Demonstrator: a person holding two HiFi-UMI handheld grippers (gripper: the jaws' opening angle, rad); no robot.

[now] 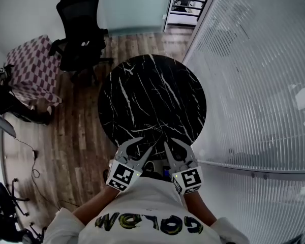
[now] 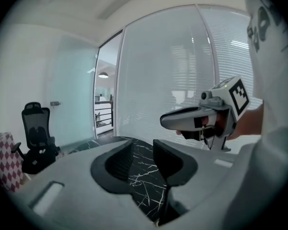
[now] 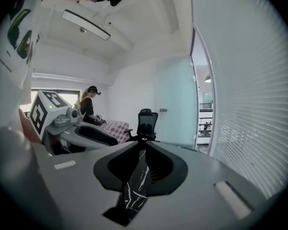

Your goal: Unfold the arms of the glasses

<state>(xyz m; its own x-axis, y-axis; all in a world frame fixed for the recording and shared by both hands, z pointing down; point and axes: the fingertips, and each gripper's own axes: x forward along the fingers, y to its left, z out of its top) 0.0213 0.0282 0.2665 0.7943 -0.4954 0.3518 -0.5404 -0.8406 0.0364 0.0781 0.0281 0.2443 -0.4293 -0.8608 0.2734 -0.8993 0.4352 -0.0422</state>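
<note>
No glasses show in any view. The round black marble table [image 1: 152, 93] has nothing visible on its top. Both grippers hover side by side over its near edge, close to my body. My left gripper [image 1: 141, 143] has its jaws apart, and in the left gripper view the marble shows through the gap between them [image 2: 143, 148]. My right gripper [image 1: 172, 143] has its jaw tips meeting in the right gripper view [image 3: 143, 143], with nothing held. Each gripper also appears in the other's view: the right gripper [image 2: 169, 120] and the left gripper [image 3: 93, 132].
A black office chair [image 1: 79, 29] stands beyond the table at the far left. Beside it is a table with a checked cloth [image 1: 33, 67]. A glass wall with blinds [image 1: 254, 85] runs along the right. A person [image 3: 89, 107] stands in the background.
</note>
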